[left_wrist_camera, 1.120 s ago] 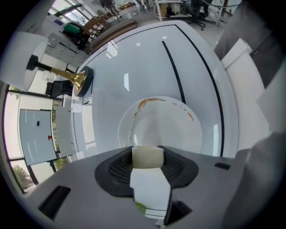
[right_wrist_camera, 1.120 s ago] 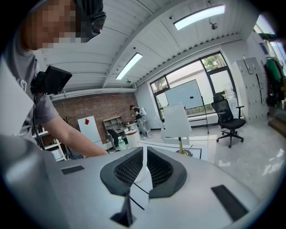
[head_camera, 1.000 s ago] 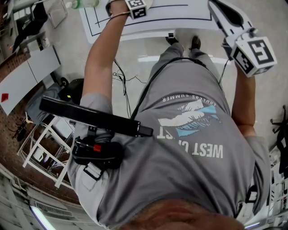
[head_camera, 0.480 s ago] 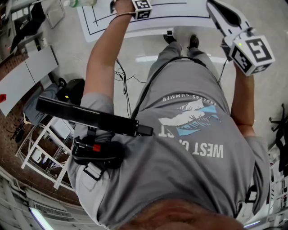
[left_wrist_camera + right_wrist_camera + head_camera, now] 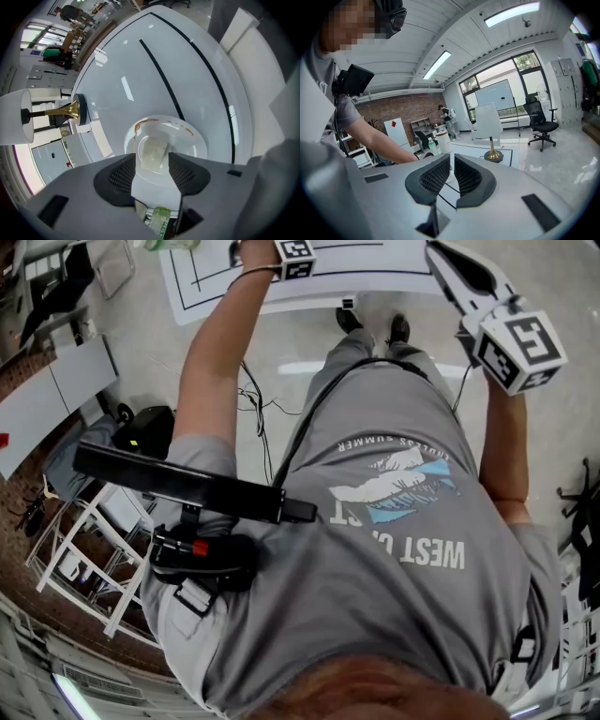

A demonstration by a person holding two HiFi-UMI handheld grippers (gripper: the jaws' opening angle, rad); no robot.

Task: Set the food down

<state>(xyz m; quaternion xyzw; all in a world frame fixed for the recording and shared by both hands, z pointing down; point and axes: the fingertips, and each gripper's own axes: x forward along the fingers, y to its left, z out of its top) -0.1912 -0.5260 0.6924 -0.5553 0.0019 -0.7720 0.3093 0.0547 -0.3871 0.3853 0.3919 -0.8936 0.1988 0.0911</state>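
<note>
Left hand-held gripper [image 5: 152, 158] wider, food [image 5: 151, 148] between

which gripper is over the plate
The left gripper: its jaws, just opened wider, stand empty above the food on the plate; the right gripper points elsewhere.

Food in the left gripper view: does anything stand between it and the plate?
Nothing visible does. The pale food piece already lies in the white plate, seen between the jaws of the left gripper, which have just been opening and do not press on it.
</note>
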